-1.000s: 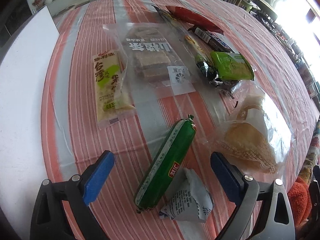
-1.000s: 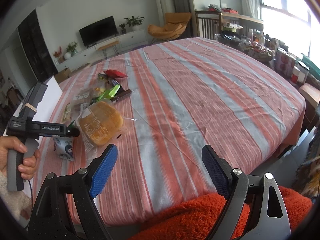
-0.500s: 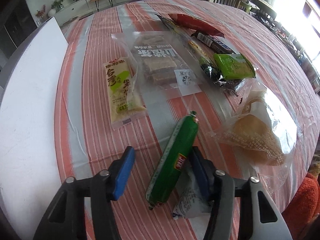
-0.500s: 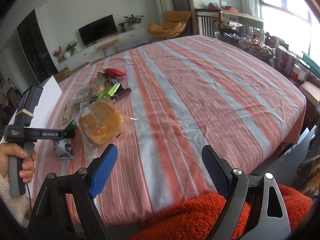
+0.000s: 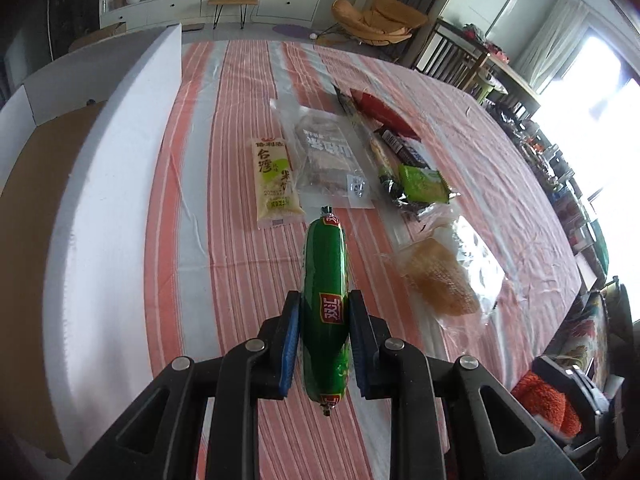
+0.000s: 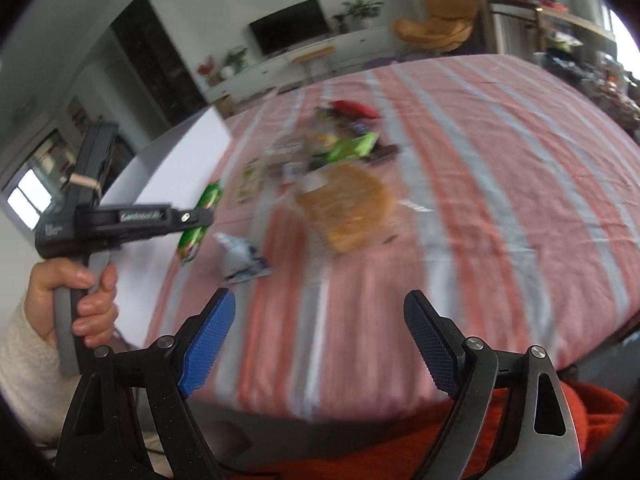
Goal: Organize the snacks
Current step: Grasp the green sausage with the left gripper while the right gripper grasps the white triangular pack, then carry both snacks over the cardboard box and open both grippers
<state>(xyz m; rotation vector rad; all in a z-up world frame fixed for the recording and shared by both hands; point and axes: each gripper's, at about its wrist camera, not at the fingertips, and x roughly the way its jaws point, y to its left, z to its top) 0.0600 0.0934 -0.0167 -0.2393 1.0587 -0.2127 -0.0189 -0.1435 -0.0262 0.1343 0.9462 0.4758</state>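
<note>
Sausage [image 5: 325,304] in its green wrapper is now clamped between the blue pads of the left gripper [image 5: 324,312] and lifted off the striped tablecloth [image 5: 192,184]; half a second ago it lay on the cloth with the jaws only partly closed around it. Beyond it on the cloth lie the yellow rice-cracker packet [image 5: 275,182], a clear bag of brown bars [image 5: 327,156], a green packet [image 5: 423,183] and a bagged bun [image 5: 444,276]. A white box [image 5: 104,208] stands along the cloth's left edge. In the blurred right wrist view the small white packet [image 6: 240,258] lies uncovered beside the raised sausage. The right gripper [image 6: 318,340] hangs wide open over the near edge, holding nothing, as before.
</note>
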